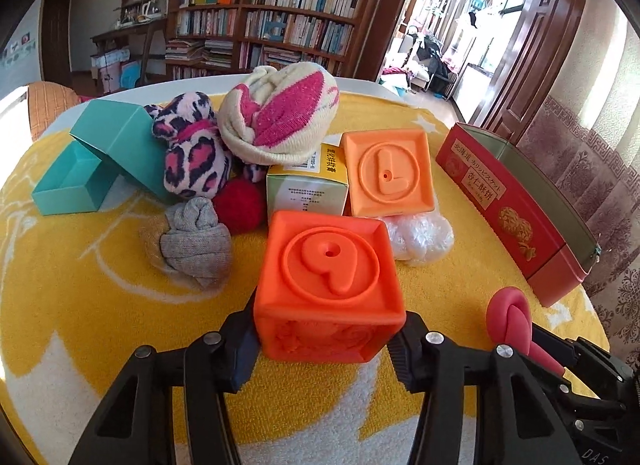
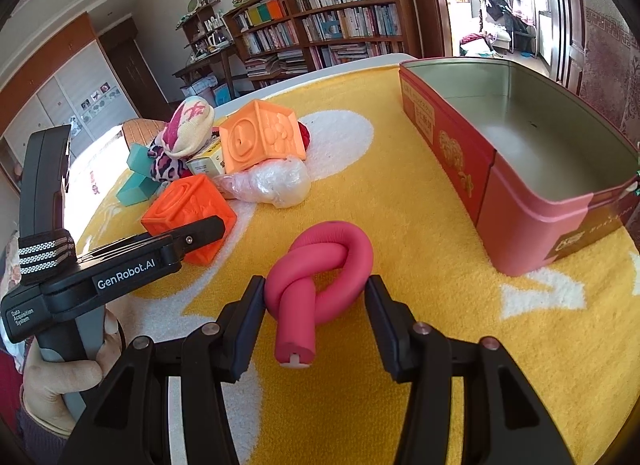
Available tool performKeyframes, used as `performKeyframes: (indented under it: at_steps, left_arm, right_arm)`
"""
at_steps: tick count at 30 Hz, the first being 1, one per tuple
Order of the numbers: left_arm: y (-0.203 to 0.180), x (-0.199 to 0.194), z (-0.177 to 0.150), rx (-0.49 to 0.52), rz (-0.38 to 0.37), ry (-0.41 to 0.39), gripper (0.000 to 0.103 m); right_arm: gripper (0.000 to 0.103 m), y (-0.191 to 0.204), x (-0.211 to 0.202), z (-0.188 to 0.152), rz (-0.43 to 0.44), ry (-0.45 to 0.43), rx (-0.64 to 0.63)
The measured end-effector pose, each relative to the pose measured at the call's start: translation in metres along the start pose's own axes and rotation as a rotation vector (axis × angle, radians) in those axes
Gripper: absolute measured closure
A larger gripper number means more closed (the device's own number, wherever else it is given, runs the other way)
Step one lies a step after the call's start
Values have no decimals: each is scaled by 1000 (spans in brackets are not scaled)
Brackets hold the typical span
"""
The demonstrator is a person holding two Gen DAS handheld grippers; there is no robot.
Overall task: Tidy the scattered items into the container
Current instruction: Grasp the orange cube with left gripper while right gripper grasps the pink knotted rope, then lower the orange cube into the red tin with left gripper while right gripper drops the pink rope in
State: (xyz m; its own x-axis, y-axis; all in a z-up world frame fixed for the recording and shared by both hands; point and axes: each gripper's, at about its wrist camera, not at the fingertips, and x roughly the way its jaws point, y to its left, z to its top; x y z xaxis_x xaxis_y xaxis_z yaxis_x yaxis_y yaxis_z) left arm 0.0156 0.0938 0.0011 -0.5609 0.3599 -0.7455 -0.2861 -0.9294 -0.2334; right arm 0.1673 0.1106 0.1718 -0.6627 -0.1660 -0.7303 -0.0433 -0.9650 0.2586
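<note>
A fluffy yellow towel (image 1: pixel 460 201) with white shapes covers the table, and everything sits on it. At the towel's far right edge stands the tin (image 2: pixel 532 221), a long box with red printed walls and a bare, dull metal inside; nothing lies in it. The left gripper (image 1: pixel 326 339) has its black ridged fingers against both sides of a soft orange cube (image 1: pixel 330 285) with a raised "9" in a ring on top, gripping it near the towel's front. Behind the cube lie a paler orange cube (image 1: pixel 388 175) marked "L", a crinkly clear plastic ball (image 1: pixel 420 237), a small printed carton (image 1: pixel 308 189), a knotted grey sock (image 1: pixel 196 253), a fuzzy red ball (image 1: pixel 240 205), a leopard-print sock (image 1: pixel 192 157), a cream-and-pink knit sock ball (image 1: pixel 276 117) and an open teal box (image 1: pixel 68 185), empty. The right gripper (image 2: pixel 316 305) is closed on a smooth pink foam tube (image 2: pixel 320 265) tied in a knot, left of the tin.
</note>
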Motion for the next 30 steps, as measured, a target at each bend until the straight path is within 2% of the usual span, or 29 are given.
performKeyframes:
  at_steps: [6, 18, 23, 30]
  left_arm:
    - [-8, -14, 2, 23, 29, -51, 48]
    - [-29, -57, 16, 47, -20, -139, 49]
    - [-48, -56, 26, 67, -60, -128, 49]
    - [-88, -46, 41, 121, -102, -115, 49]
  right_arm:
    - [48, 6, -12, 0, 2, -51, -36]
    - [48, -2, -53, 17, 38, -172, -19]
    - [48, -19, -70, 27, 2, -235, 13]
    - [48, -64, -88, 44, -77, -304, 91]
